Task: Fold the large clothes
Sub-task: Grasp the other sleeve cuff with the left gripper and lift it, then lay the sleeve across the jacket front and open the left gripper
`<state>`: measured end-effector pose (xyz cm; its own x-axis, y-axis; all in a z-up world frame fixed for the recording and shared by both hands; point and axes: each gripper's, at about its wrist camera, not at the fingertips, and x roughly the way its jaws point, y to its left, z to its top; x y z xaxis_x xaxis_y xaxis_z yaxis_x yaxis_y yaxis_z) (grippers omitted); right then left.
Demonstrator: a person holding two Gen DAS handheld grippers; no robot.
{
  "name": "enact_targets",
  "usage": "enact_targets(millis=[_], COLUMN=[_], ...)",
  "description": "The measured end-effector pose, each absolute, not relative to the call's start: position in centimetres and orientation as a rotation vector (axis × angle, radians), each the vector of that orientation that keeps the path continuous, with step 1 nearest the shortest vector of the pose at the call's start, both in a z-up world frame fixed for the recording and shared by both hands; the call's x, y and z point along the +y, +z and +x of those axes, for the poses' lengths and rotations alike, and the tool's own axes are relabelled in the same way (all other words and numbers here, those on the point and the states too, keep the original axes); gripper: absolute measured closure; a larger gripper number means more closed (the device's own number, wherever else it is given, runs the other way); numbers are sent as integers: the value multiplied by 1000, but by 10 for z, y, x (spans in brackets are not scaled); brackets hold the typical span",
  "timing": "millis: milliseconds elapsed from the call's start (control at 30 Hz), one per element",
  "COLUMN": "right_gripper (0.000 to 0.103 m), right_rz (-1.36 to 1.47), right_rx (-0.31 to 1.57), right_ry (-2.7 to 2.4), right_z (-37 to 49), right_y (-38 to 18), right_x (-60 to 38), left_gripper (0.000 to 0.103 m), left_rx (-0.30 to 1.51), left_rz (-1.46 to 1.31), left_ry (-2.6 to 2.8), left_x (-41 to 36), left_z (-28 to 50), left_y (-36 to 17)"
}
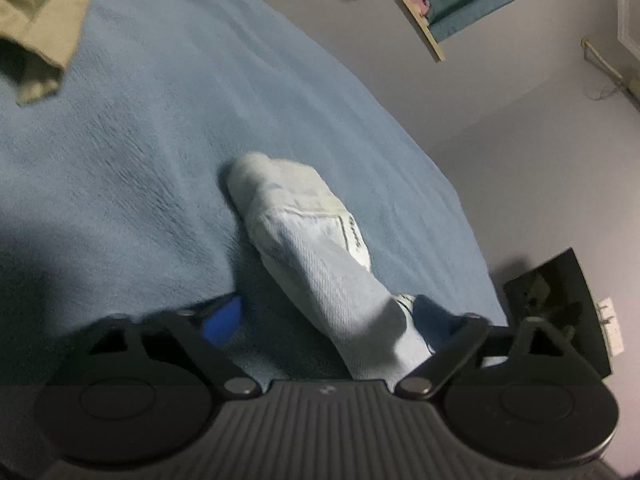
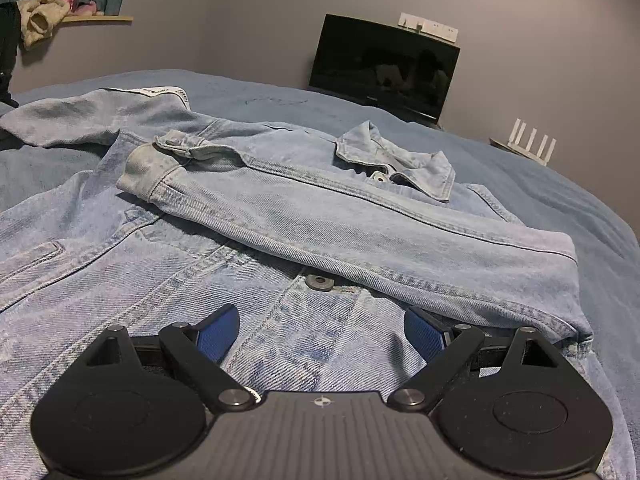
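A pale blue denim jacket (image 2: 280,216) lies face up on the blue bed cover (image 2: 560,200). One sleeve (image 2: 360,232) is folded across its chest. The other sleeve (image 2: 60,116) stretches out to the left and carries a white label strip. In the left wrist view that outstretched sleeve (image 1: 312,240) runs between the fingers of my left gripper (image 1: 328,320). It lies against the right blue pad (image 1: 434,320), and the left pad stands apart from it, so the gripper is open. My right gripper (image 2: 320,332) hangs open low over the jacket's button placket, holding nothing.
A beige garment (image 1: 36,28) lies at the bed's far left corner. A dark monitor (image 2: 384,68) stands beyond the bed, with a white router (image 2: 528,144) to its right. A wall shelf (image 2: 96,18) holds bundled clothes. The bed edge (image 1: 460,208) drops off on the right.
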<state>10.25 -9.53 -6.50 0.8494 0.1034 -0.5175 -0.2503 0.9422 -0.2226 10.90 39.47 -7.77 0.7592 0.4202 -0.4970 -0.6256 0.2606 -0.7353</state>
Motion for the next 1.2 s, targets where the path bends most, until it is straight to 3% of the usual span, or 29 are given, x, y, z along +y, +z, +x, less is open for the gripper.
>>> enact_targets(millis=[67, 167, 333, 700, 1033, 1100, 1167, 1200], right_gripper=[12, 12, 12, 12, 11, 10, 10, 10], right_rz=[-291, -292, -293, -303, -301, -286, -286, -288], right_rx=[524, 524, 524, 524, 522, 523, 523, 521], right_ry=[190, 190, 189, 190, 191, 191, 188, 188], right_z=[102, 102, 103, 102, 102, 103, 103, 103], right_y=[-65, -65, -66, -69, -72, -74, -75, -75], right_x=[-96, -96, -95, -96, -97, -99, -99, -99], left_gripper=[74, 86, 93, 93, 93, 85, 50, 43], left_rx=[215, 170, 82, 13, 241, 350, 446, 466], left_rz=[-1076, -1063, -876, -531, -245, -275, -343, -372], left_ry=[736, 742, 702, 203, -295, -350, -401, -394], left_x=[396, 395, 375, 247, 79, 76, 83, 90], left_z=[109, 106, 107, 156, 201, 213, 221, 220], left_y=[-75, -67, -33, 35, 13, 1, -7, -9])
